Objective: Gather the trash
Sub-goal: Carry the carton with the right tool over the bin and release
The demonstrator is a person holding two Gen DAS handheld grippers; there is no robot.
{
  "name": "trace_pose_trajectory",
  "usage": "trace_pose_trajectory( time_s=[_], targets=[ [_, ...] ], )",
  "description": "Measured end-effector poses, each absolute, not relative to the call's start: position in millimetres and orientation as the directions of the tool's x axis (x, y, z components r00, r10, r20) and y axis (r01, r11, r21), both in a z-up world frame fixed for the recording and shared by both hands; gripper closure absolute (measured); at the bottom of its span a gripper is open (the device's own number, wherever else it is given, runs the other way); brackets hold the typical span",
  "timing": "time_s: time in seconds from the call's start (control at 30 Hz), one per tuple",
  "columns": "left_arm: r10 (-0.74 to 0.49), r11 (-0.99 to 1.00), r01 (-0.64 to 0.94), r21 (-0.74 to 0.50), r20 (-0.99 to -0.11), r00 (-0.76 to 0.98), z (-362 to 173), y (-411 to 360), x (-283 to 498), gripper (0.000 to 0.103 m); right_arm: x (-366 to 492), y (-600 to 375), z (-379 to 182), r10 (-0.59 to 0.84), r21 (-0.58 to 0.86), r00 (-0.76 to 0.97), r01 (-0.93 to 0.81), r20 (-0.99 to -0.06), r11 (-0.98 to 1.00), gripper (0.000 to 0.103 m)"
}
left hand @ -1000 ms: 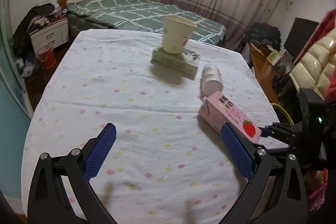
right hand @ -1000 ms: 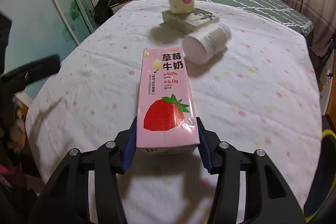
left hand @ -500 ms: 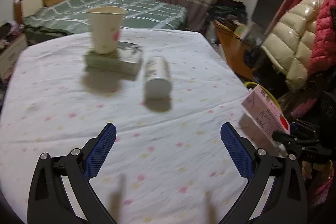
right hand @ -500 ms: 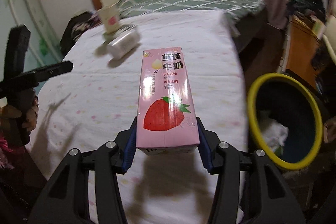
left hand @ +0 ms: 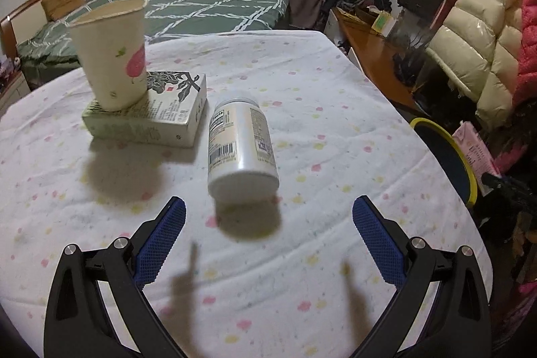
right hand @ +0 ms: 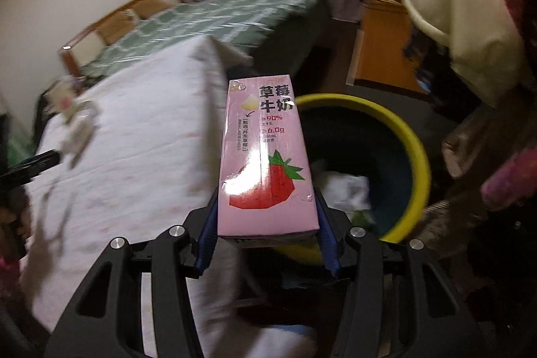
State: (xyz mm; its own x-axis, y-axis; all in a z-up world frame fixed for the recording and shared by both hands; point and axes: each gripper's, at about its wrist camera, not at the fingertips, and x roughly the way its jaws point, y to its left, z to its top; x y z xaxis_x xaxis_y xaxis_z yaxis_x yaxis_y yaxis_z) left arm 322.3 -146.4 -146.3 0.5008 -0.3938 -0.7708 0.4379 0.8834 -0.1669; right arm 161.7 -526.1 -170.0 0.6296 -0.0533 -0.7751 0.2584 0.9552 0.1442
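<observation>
Moved: milk carton, off the table a second ago, now over the yellow-rimmed bin.
Carton axis: lengthwise, pointing away.
Right gripper: clamped on carton's near end.
Left gripper: jaws apart, empty, before the toppled white bottle.

Pink strawberry carton; yellow-rimmed bin; white bottle; pastel-dotted white tablecloth.
</observation>
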Motion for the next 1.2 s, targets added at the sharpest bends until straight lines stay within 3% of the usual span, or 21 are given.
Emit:
trace_pose_trajectory(
  time_s=[0.23,0.5,0.8,1.07,1.2],
  targets=[
    [-0.409,0.879,0.438,-0.187,-0.768,0.493,-151,-155,334,0.005,166,-551,-194,-0.085,0.127,0.56,0.33,-0.824,0.935,0.053],
    [-0.435,0.862,0.466,-0.2,-0.764,0.476,-147,-168,332,0.005,159,-554,-195,-0.08,0.144,0.57,0.336,-0.817,0.931,0.051],
    [-0.528,0.808,0.506,-0.301,-0.751,0.397,-147,-196,334,0.005,158,-555,-193,-0.074,0.148,0.575,0.33,-0.815,0.932,0.051],
    [-0.516,0.802,0.537,-0.263,-0.758,0.4,-137,-210,332,0.005,153,-559,-190,-0.071,0.158,0.582,0.333,-0.81,0.93,0.051],
    [-0.457,0.831,0.529,-0.172,-0.753,0.474,-121,-196,329,0.005,153,-559,-188,-0.065,0.164,0.589,0.327,-0.806,0.931,0.051]
  ],
)
